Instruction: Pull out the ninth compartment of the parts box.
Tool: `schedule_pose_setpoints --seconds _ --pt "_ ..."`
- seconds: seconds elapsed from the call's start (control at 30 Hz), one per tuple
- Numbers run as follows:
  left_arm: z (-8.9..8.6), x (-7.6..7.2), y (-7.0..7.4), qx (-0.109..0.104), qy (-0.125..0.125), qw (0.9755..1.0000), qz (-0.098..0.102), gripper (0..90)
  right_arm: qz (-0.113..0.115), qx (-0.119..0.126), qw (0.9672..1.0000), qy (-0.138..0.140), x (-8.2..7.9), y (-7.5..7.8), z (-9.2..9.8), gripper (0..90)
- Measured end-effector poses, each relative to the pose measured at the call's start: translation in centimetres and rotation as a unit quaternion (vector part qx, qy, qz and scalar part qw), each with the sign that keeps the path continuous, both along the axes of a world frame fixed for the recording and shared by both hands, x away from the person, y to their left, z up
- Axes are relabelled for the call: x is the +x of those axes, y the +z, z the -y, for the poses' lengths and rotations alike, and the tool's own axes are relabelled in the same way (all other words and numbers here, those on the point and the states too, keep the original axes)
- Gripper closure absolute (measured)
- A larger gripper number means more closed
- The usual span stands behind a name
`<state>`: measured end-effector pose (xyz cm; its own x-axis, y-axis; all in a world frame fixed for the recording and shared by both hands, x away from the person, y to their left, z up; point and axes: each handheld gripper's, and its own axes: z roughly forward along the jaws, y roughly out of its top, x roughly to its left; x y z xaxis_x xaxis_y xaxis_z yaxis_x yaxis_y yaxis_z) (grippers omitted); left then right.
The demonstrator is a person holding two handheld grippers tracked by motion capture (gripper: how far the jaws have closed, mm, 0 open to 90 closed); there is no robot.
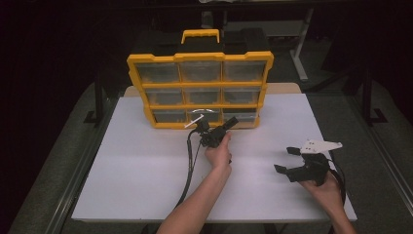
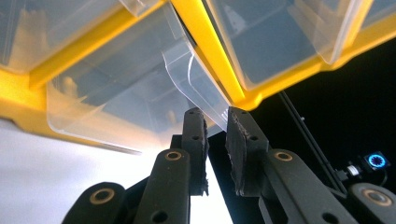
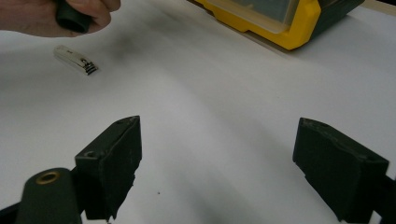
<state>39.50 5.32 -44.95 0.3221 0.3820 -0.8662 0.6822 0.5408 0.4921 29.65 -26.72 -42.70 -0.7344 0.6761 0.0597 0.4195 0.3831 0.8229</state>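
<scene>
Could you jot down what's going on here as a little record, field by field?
Setting: white table in a dark room
Main object: yellow organizer standing upright, nine clear drawers, handle on top
Left gripper: at the bottom row, jaws closed on the clear drawer tab
Right gripper: jaws wide apart, nothing between them, resting low over the table to the right
Loose item: small pale clip-like piece lying on the table near the left hand
</scene>
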Motion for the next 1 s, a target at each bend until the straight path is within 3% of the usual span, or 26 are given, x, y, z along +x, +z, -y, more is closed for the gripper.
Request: schedule_pose_setpoints --seconds 0.47,0.6,0.63,0.7,0.8,0.87,0.9,1.0 --pt "-0.3 -2.0 0.2 0.006 -0.019 0.9998 0.004 77.1 0.001 -0.003 1.0000 0.003 0.0 0.0 -0.2 14.7" --pt "-0.4 -1.9 0.2 0.025 -0.031 0.9990 0.022 76.2 -0.001 -0.004 1.0000 0.003 -0.1 0.0 -0.3 14.7" --pt "-0.5 -1.9 0.3 0.037 -0.036 0.9984 0.023 69.7 -0.001 -0.003 1.0000 0.004 0.0 0.0 -0.3 14.7" --pt "-0.6 -2.2 0.6 0.065 -0.049 0.9962 0.030 68.6 -0.001 -0.003 1.0000 0.004 -0.1 0.0 -0.2 14.6" --pt "-0.8 -2.5 1.2 0.121 -0.087 0.9879 0.045 60.0 -0.001 0.000 1.0000 0.005 -0.1 0.0 -0.1 14.6" --pt "-1.1 -2.4 1.7 0.153 -0.118 0.9789 0.067 58.1 0.000 0.000 1.0000 0.005 -0.1 0.0 -0.2 14.6" --pt "-1.3 -2.4 2.0 0.168 -0.135 0.9733 0.079 55.5 0.001 -0.001 1.0000 0.006 -0.1 0.0 -0.2 14.6" --pt "-1.5 -2.1 3.4 0.220 -0.189 0.9491 0.124 50.0 0.001 -0.002 1.0000 0.008 -0.2 0.0 -0.3 14.6"
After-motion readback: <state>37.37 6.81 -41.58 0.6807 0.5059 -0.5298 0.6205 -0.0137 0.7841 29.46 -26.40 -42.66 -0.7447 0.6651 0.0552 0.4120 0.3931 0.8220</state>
